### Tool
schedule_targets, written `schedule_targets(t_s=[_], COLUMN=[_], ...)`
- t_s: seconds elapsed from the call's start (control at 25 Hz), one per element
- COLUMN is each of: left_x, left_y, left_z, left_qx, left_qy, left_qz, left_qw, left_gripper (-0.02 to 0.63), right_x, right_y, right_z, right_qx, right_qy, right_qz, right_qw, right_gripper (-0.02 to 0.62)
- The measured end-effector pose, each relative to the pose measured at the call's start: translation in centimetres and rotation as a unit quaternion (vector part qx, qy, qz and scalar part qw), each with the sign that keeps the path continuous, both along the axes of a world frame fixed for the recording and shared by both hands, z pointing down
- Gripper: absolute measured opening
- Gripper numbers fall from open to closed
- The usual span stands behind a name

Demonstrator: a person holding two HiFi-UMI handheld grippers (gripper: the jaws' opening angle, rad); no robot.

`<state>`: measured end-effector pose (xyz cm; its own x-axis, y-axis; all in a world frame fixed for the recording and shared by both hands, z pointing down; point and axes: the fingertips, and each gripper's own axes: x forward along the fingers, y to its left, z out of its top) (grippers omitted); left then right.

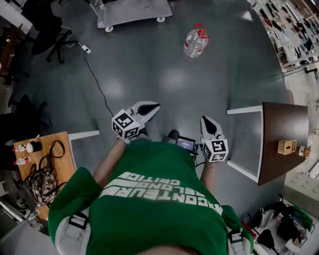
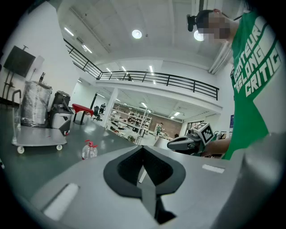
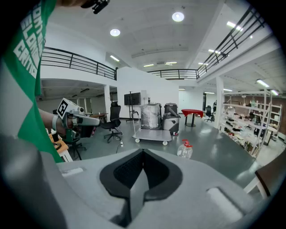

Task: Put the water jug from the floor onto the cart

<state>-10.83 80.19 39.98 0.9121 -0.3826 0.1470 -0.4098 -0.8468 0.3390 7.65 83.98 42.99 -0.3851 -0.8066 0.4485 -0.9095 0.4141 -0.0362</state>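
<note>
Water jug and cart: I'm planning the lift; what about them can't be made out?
- water jug: too small in every view to tell fill level or label.
- cart: head view's top edge cuts off its far side.
- wrapped bundle at the cart: right gripper view, wrapping hides its contents.

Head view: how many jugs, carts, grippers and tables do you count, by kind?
Jug: 1
Cart: 1
Grippers: 2, the left gripper and the right gripper
Tables: 2, the left table and the right table
Total: 6
</note>
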Motion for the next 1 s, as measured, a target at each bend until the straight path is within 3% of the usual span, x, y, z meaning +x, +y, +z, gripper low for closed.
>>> schedule_targets(t_s=[0.64,1.0], left_x=[1.5,4.4], left_y=[-0.4,-0.7], left_z=[0.8,0.4], left_qx=[-0.008,-0.009], left_qy=[-0.008,-0.009], left_qz=[0.000,0.005], left_qw=[0.9999,0.9999], left_gripper=[0.015,0.015], right_x=[2.0,5.1], right_y=[-0.7,-0.5], right_z=[0.4,0.6], right_qx=[0.003,0.001], right_qy=[-0.009,-0.021], right_qz=[0.007,0.022], right_qw=[1.000,1.000], right_gripper=[-0.006,-0.006])
